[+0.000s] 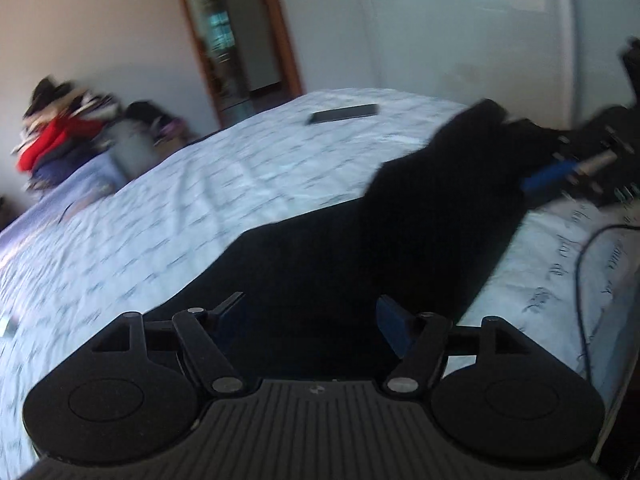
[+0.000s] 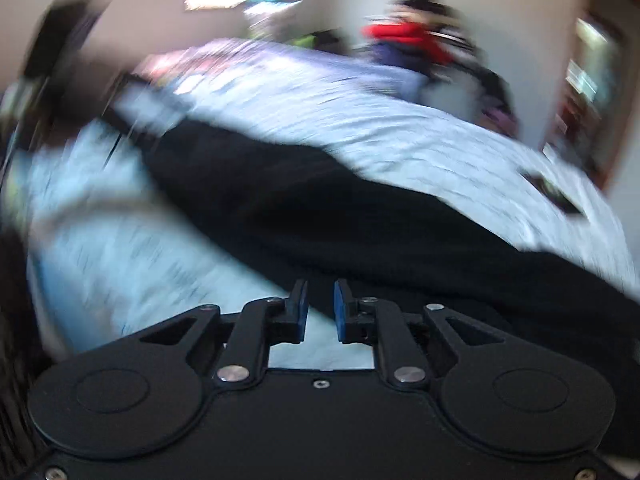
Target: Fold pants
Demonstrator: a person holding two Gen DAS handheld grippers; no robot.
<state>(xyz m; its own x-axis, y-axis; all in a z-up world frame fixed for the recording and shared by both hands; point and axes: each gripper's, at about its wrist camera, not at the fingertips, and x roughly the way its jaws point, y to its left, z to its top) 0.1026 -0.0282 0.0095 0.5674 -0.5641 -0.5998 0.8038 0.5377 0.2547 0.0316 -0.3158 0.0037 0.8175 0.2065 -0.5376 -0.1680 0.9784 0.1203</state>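
While black pants (image 1: 400, 248) lie across bed (image 1: 160, 220) | left gripper (image 1: 310, 312) spread wide, empty | right gripper (image 2: 320, 308) narrowly parted, empty.

Black pants (image 2: 360, 216) across bed (image 2: 420, 148)

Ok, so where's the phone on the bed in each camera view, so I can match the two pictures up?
Left wrist view: the phone lies flat on the bed, upper centre, beyond the black pants.
Right wrist view: the phone is a blurred dark slab at the right edge of the bed.
Shared landmark: the clothes pile with the red garment past the bed.
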